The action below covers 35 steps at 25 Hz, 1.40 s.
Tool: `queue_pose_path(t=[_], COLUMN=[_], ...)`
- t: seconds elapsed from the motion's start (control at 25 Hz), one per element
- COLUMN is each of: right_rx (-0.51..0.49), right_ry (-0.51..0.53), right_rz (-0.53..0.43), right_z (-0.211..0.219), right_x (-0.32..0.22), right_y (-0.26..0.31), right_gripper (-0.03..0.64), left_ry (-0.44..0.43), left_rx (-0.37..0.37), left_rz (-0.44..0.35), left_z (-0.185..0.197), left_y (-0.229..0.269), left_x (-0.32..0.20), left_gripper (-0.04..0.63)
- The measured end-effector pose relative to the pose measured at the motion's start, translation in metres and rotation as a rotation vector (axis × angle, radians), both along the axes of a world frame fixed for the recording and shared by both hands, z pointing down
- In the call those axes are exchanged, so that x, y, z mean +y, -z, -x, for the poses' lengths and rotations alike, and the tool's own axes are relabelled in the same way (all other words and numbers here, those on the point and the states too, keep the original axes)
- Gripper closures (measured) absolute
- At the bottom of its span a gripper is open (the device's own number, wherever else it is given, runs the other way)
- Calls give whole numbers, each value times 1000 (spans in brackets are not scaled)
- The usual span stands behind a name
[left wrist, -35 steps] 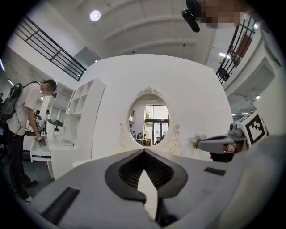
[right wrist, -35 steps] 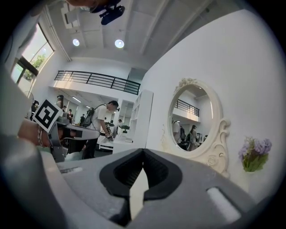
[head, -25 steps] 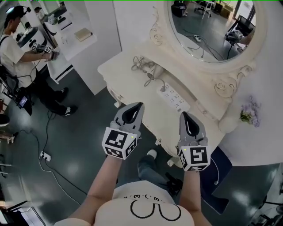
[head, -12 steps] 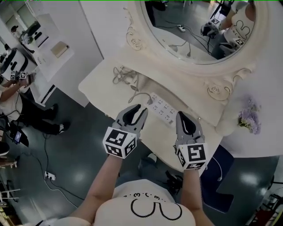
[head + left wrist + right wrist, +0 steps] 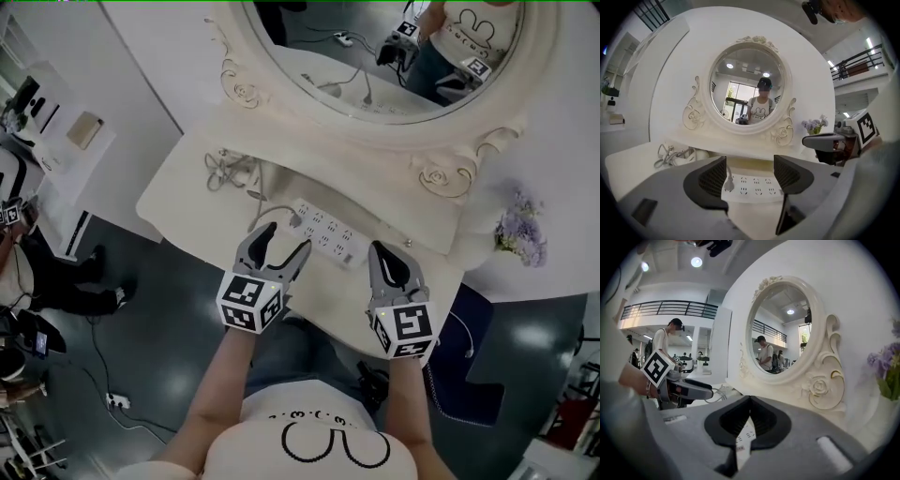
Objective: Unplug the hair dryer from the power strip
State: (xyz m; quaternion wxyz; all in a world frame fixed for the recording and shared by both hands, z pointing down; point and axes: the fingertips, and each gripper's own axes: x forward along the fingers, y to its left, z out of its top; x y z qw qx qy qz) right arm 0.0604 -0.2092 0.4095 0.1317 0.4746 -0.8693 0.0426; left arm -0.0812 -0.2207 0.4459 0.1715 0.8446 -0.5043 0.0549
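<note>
plug [image 5: 727, 184] sat in power strip [image 5: 330, 238], unplugging not started; left gripper [image 5: 287, 238] jaws had just been opening, nothing between; right gripper [image 5: 380, 248] was closed, empty.

Cream vanity [image 5: 187, 183], oval mirror [image 5: 375, 56], dark floor [image 5: 141, 309]

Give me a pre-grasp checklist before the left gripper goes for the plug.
1. Plug seated in power strip: ok, in the left end socket.
2. Left gripper open: ok, its jaws have just been opening, nothing between them.
3. Plug centred ahead of the jaws: not ok, it lines up near the left jaw.
4. Right gripper bracing the strip: not ok, it is shut, empty and off it.
5. Cord to hair dryer slack: cannot tell.
</note>
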Motion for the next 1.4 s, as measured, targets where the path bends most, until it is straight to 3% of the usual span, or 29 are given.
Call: queue_pose_path(t=[0.28, 0.32, 0.36, 0.72, 1.0, 1.28, 1.4], right_rx=[-30, -33, -28, 65, 134, 159, 153], right_ry=[-62, -55, -48, -44, -50, -31, -50], right_rz=[98, 116, 133, 254, 312, 324, 329], right_z=[2, 5, 8, 24, 25, 34, 33], right_x=[-9, -11, -13, -34, -45, -44, -45], right_y=[-35, -42, -49, -122, -159, -166, -166], right_gripper=[601, 514, 486, 472, 477, 498, 500], left_ry=[-59, -69, -78, -147, -115, -79, -62], left_rx=[-56, -57, -57, -91, -130, -248, -257], left_rz=[52, 60, 68, 117, 134, 106, 101], left_z=[5, 3, 2, -10, -7, -3, -1], left_y=[-33, -38, -43, -82, -103, -118, -118], left_x=[-20, -23, -26, -47, -67, -78, -79], left_gripper=[287, 287, 287, 335, 379, 528, 534])
